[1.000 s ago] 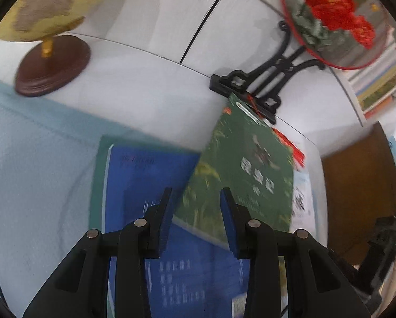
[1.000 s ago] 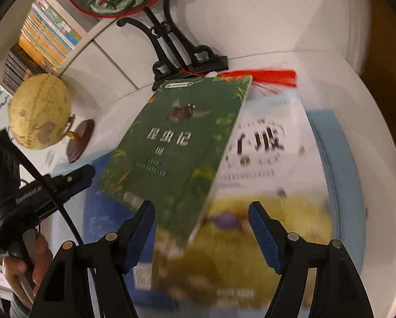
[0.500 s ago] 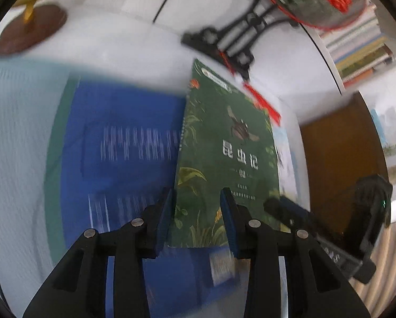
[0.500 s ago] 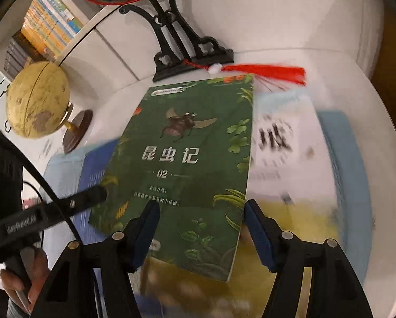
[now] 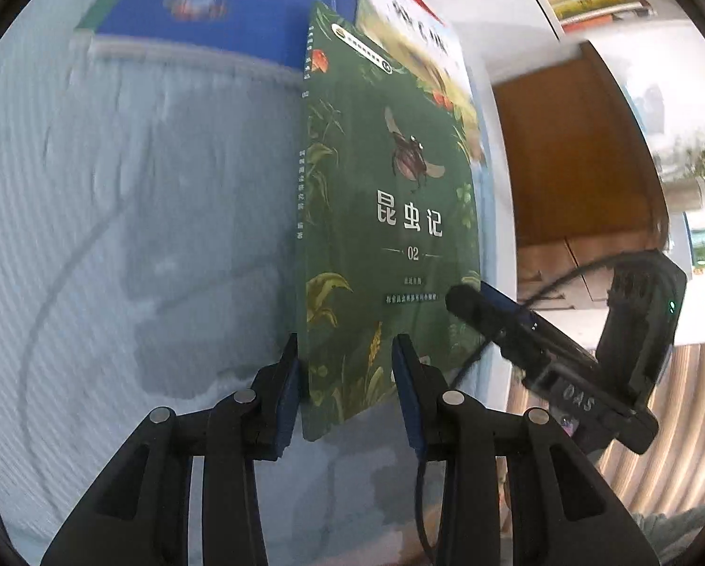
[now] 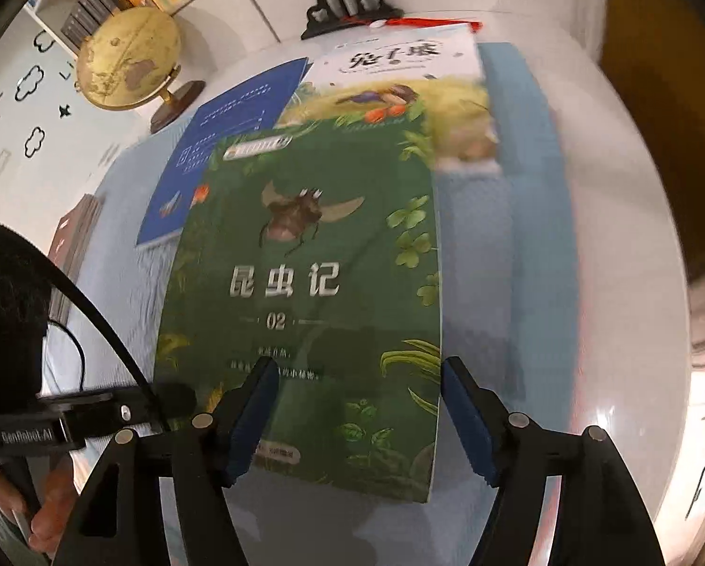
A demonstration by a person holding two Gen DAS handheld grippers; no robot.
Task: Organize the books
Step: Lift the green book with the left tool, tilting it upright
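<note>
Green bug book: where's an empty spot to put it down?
Biggest bare patch: the blue cloth left of the green bug book, nearer than the blue book. A narrower strip of cloth lies to its right, nearer than the yellow book. Crowded at the far end: books, globe, black stand.

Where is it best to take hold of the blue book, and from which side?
Probably its free left edge near the front corner, coming in low from the left. The blue book lies flat on the light blue cloth, and the green book overlaps its right side.
</note>
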